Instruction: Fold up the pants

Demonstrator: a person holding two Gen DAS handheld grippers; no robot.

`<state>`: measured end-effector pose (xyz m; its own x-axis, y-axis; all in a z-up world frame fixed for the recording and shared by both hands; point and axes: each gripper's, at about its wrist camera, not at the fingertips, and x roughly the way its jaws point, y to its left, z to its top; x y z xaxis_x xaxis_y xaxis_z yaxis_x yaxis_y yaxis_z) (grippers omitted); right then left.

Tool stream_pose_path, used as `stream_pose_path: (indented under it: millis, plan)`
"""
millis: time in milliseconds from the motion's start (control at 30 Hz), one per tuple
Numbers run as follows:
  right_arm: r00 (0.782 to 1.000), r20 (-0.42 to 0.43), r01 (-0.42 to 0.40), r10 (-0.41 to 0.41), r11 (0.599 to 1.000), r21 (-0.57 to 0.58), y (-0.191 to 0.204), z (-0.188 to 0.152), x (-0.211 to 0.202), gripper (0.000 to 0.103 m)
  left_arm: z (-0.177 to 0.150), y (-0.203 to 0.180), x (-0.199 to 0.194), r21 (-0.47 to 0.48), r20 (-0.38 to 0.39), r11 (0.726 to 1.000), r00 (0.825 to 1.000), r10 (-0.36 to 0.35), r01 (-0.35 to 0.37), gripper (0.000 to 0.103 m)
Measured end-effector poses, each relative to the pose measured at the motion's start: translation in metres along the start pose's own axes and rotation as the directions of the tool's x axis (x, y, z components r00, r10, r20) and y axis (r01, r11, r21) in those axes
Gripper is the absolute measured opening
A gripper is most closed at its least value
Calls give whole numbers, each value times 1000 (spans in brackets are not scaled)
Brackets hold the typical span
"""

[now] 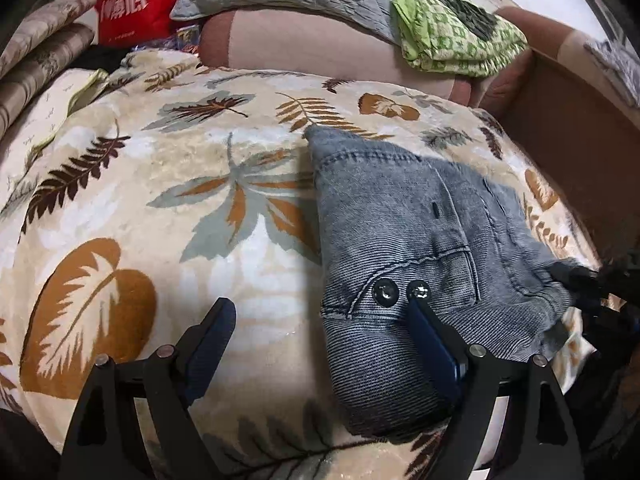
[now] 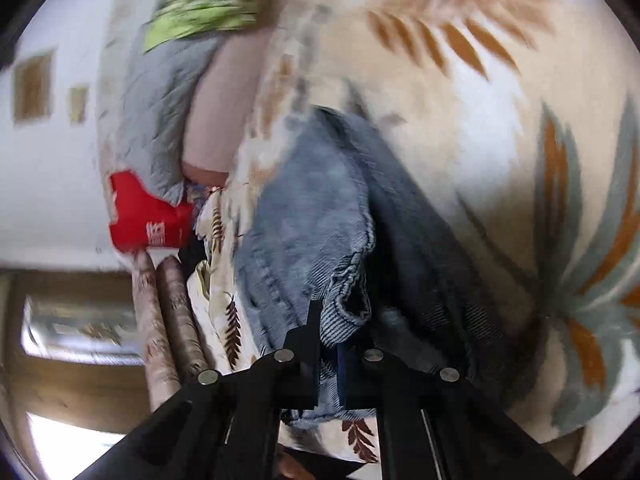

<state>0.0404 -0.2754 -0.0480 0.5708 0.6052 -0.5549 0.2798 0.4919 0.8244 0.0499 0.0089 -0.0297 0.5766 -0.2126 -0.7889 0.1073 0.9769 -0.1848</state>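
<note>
Red bag (image 1: 132,4) stood at upper left of the left wrist view, contents not visible. Grey-blue denim pants (image 1: 412,232) lay folded on the leaf-print blanket (image 1: 160,200), right of centre, two snaps showing. Left gripper (image 1: 320,308) gaped wide, holding nothing, right finger resting on denim. Right gripper (image 2: 332,320) was clamped on a pants hem.

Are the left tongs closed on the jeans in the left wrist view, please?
No, the left tongs stand wide open, one finger over the jeans.
</note>
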Motion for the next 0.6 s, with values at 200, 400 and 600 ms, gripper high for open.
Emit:
stream_pose_path:
  millis: [200, 400, 600]
  plan:
    - [997, 57, 58, -48, 982, -182, 33, -26, -31, 6, 20, 4, -39, -81, 94, 997, 996, 10, -2, 87]
    - [994, 14, 108, -107, 988, -112, -29, -27, -6, 6, 12, -49, 2, 178, -41, 976, 990, 134, -125, 88]
    - [995, -37, 88, -91, 993, -76, -39, -21, -25, 15, 0, -49, 13, 195, -4, 966, 985, 172, -168, 92]
